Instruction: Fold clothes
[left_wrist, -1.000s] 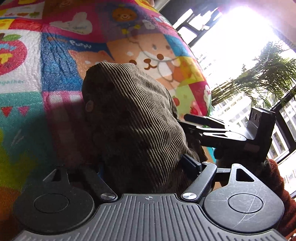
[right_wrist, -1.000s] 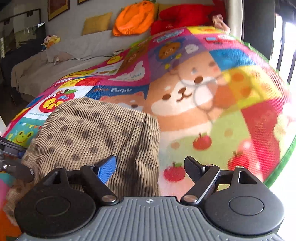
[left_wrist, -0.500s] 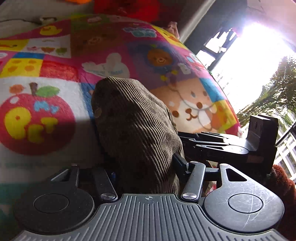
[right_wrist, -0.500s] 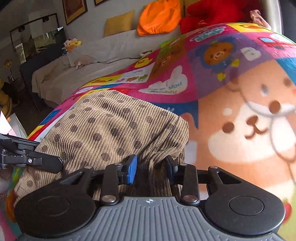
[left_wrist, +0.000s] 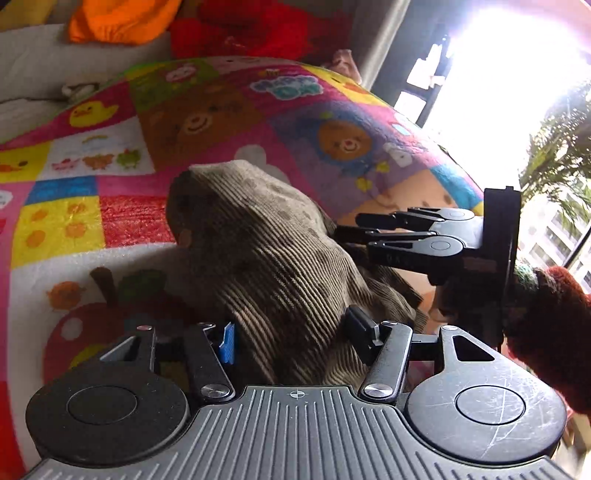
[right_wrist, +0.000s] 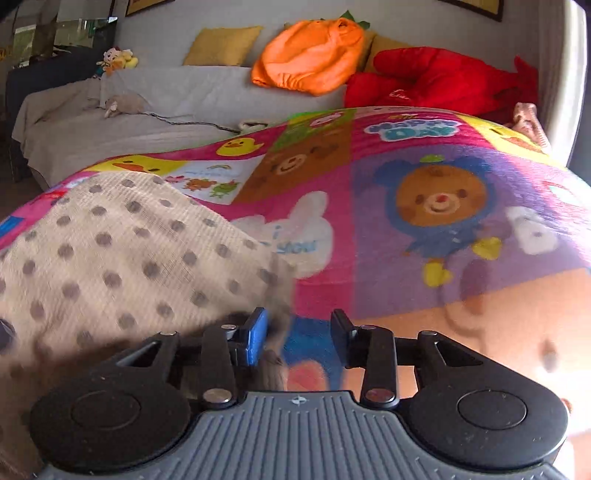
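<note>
Left wrist view
Garments: one, a brown ribbed corduroy garment (left_wrist: 266, 266) with darker dots, humped up in a mound on the play mat (left_wrist: 184, 122).
Mats: one, soft and fleecy, patterned in bright squares with bears, ducks and an apple.
Grippers in view: two. The left gripper (left_wrist: 295, 336) fills the bottom edge; the right gripper (left_wrist: 369, 232) reaches in from the right, seen side-on.
Left fingers: about half spread, a thick bunch of the corduroy filling the gap and pressed by both pads, one blue and one black.
Right fingers here: black and flat, their tips at the garment's right edge; how far apart they stand cannot be told from this side.
Sleeve: one, rust-red and knitted (left_wrist: 546, 317), behind the right gripper, cut off by the frame.
Hard to make out: the window at upper right is washed out by glare.

Right wrist view
Garment: its lit face is pale beige with grey dots (right_wrist: 122, 258), motion-blurred, lying at left and cut off by the frame.
Right gripper (right_wrist: 297, 334): jaws part open, having just opened a little; a thin fabric edge hangs against the blue pad, the black pad stands clear, and mat shows between them.
Sofa: one, grey-covered (right_wrist: 155, 107), behind the mat.
Cushions: one orange (right_wrist: 306, 55), one red (right_wrist: 436, 85), at least one mustard (right_wrist: 221, 44).
Soft toys: one small one on the sofa's far end, too small to tell more.
</note>
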